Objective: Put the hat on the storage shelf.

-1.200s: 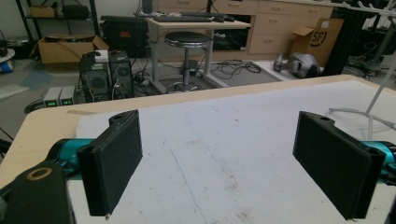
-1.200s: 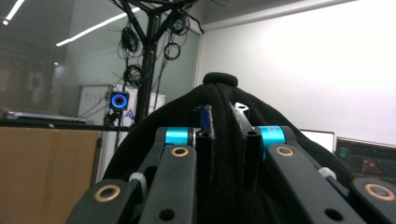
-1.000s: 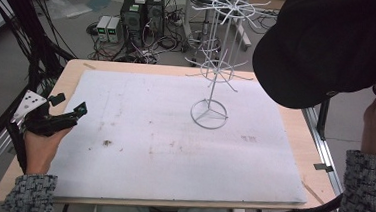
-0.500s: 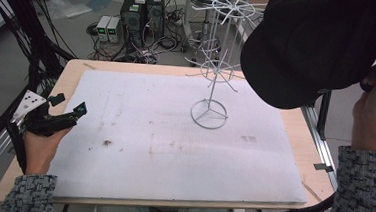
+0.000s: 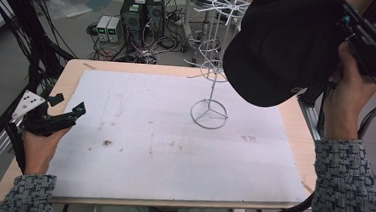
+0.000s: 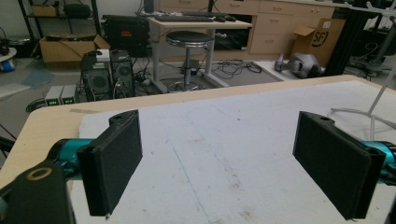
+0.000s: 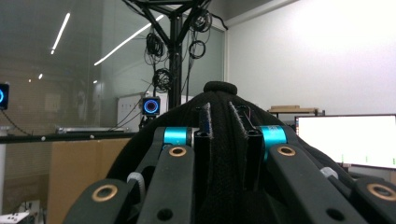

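Cap (image 5: 280, 47) in right gripper (image 7: 219, 121)

Matt black cloth cap (image 5: 280, 42) – white wire rack (image 5: 211, 82) – scuffed white table sheet (image 5: 173, 150)

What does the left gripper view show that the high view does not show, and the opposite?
Left gripper view alone: the inner faces of the left gripper, jaws wide apart over nothing, and a black stool beside a desk. High view alone: the right gripper, raised and shut on a black cap, plus both sleeves. Shared: the white mat, the wire rack's ring base and the computer towers on the floor.
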`<state>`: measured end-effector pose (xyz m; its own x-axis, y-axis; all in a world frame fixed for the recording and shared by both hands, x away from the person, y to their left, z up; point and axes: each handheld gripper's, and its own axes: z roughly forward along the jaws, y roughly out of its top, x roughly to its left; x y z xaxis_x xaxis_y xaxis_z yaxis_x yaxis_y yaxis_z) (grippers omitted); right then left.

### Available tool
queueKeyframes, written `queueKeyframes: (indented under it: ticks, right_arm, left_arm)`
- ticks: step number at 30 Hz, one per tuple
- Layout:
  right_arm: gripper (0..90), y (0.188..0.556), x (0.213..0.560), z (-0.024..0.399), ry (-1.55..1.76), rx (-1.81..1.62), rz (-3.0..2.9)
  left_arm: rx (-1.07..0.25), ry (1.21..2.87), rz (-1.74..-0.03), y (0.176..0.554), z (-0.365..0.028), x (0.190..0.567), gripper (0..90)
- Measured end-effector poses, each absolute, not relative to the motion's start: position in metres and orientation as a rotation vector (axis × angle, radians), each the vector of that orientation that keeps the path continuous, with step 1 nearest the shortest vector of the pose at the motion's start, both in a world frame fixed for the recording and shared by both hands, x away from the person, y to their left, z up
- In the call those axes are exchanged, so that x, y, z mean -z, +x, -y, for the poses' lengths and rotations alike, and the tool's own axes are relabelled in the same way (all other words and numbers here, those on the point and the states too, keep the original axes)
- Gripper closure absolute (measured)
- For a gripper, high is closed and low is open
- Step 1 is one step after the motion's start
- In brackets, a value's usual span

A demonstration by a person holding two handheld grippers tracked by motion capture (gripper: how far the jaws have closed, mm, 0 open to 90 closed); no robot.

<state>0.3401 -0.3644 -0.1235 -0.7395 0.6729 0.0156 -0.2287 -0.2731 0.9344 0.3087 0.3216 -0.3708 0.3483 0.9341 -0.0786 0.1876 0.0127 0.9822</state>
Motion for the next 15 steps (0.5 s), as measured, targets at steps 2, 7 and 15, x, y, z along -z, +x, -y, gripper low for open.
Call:
queueKeyframes:
  ticks: [2,7,15]
  right_arm:
    - [80.3,0.346,0.130,0.364,0.603,-2.058,-1.411]
    - [79.7,0.354,0.138,0.363,0.618,-2.055,-1.422]
    - [78.8,0.368,0.154,0.359,0.682,-2.035,-1.452]
  left_arm:
    - [-0.812,1.455,-1.084,0.309,-0.322,0.371,15.9]
    - [-0.810,1.464,-1.082,0.309,-0.321,0.371,15.9]
    - [-0.811,1.458,-1.082,0.309,-0.321,0.371,15.8]
